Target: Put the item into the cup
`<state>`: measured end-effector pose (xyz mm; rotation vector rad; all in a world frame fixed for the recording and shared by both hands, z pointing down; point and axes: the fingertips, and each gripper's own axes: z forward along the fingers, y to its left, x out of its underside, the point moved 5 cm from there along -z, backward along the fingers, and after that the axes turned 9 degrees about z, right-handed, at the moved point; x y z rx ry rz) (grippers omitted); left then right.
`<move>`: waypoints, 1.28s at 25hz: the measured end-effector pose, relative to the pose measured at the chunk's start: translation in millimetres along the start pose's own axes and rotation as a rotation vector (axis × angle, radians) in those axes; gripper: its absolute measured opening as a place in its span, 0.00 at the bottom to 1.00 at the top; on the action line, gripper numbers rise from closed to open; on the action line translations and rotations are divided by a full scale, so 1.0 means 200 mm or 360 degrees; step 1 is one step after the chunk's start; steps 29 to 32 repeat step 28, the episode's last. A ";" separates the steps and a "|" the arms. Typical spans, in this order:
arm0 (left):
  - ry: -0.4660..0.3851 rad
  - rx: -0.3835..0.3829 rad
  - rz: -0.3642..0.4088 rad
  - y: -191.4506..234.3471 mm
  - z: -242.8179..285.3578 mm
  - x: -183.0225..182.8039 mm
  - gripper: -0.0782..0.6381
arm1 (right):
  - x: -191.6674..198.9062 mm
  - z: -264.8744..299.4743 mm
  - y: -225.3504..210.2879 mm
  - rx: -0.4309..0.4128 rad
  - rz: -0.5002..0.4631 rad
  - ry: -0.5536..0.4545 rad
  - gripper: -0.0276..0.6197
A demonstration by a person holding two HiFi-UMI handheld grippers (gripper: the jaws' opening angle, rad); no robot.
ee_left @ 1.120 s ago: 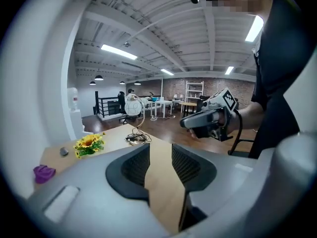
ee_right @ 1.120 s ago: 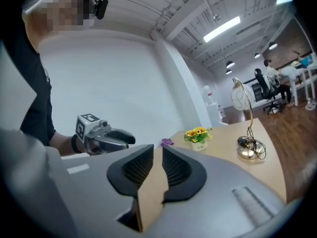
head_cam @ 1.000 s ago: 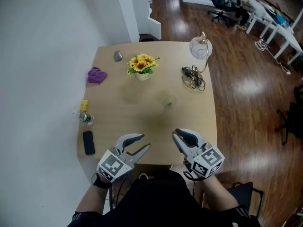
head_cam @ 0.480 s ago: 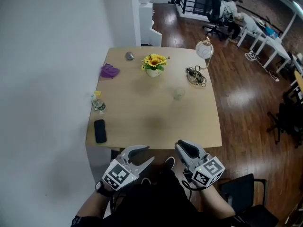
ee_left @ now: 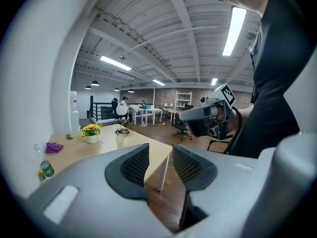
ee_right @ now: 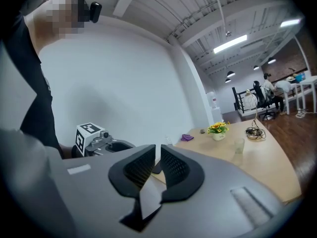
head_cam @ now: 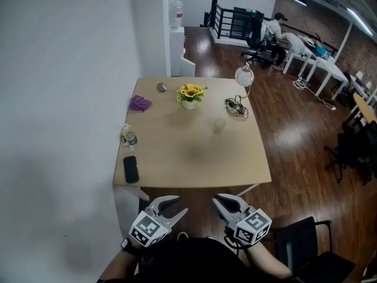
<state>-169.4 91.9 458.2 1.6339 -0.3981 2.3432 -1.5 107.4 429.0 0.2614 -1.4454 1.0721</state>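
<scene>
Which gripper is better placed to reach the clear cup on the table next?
Probably the right gripper. The cup stands right of centre on the table, more nearly ahead of it than of the left gripper. Both are open, empty and short of the table, so the advantage is small.

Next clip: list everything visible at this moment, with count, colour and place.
table: one, light wood, against the white wall
cup: one, clear, right of table centre
sunflower pot: one, yellow flowers in a white pot, far middle
cloth: one, purple, far left
small round object: one, grey, far edge; too small to identify
bottle: one, clear with a green label, left edge
phone: one, black, near-left corner
lamp: one, clear globe, far-right corner
cables: one tangle, black, beside the lamp
chair: one, black, on the floor, near right
left gripper: grey, short of the table, jaws apart, empty
right gripper: grey, short of the table, jaws slightly apart, empty
</scene>
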 end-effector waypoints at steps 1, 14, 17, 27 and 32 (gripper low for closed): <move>-0.0006 -0.0012 -0.0002 -0.02 -0.01 -0.01 0.31 | -0.01 -0.01 0.02 -0.0013 -0.0018 -0.0006 0.08; -0.0058 -0.0072 0.0017 -0.13 -0.03 -0.09 0.31 | -0.06 -0.18 0.08 -0.0061 -0.0115 -0.0069 0.06; -0.0047 -0.0076 0.0043 -0.14 -0.02 -0.10 0.31 | -0.07 -0.18 0.08 -0.0070 -0.0142 -0.0058 0.05; -0.0054 -0.0071 0.0054 -0.15 0.01 -0.15 0.31 | -0.07 -0.22 0.05 -0.0066 -0.0156 -0.0032 0.06; -0.0051 -0.0067 0.0056 -0.15 0.01 -0.14 0.31 | -0.07 -0.23 0.05 -0.0060 -0.0160 -0.0027 0.06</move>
